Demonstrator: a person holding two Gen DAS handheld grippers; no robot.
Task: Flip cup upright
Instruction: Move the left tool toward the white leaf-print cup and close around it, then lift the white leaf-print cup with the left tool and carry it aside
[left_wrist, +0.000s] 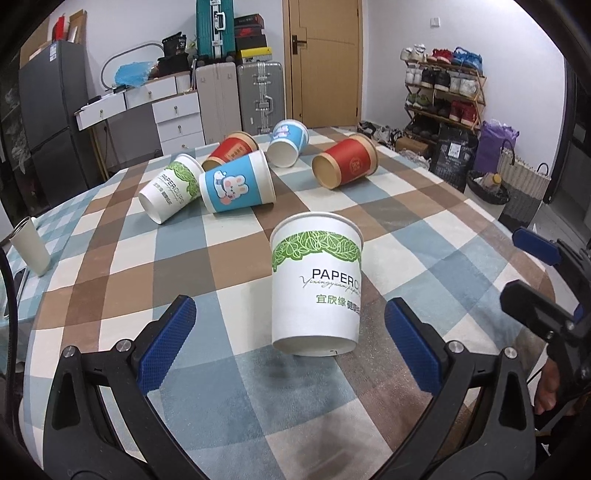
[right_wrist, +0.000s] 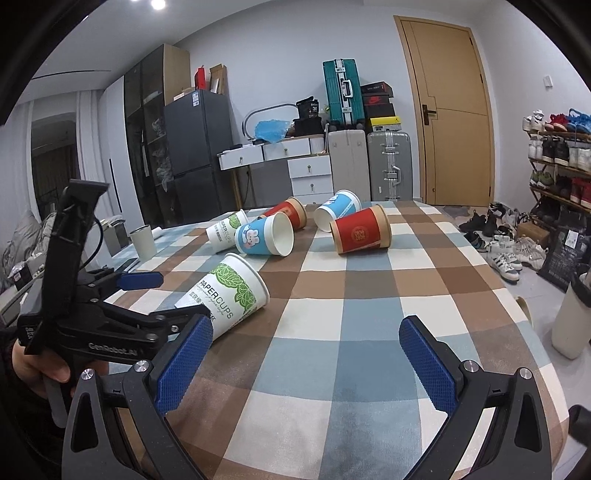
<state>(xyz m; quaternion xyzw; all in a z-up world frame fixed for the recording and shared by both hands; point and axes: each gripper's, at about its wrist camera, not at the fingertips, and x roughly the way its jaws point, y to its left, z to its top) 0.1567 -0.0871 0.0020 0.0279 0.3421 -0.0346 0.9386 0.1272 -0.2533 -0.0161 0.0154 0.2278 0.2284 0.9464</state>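
A white paper cup with a green leaf band (left_wrist: 317, 284) lies on its side on the checked tablecloth, its base toward my left gripper. My left gripper (left_wrist: 290, 349) is open, its blue pads either side of the cup's base, apart from it. The same cup shows in the right wrist view (right_wrist: 229, 295), mouth pointing right, with the left gripper (right_wrist: 147, 295) around its base. My right gripper (right_wrist: 306, 363) is open and empty over the cloth, to the right of the cup; it shows at the right edge of the left wrist view (left_wrist: 535, 269).
Several more cups lie on their sides further back: a white one (left_wrist: 171, 188), a blue rabbit one (left_wrist: 236, 186), two red ones (left_wrist: 345, 162), another blue one (left_wrist: 286, 142). A pale tumbler (left_wrist: 31, 245) stands at the table's left edge. Suitcases, drawers and a shoe rack stand beyond.
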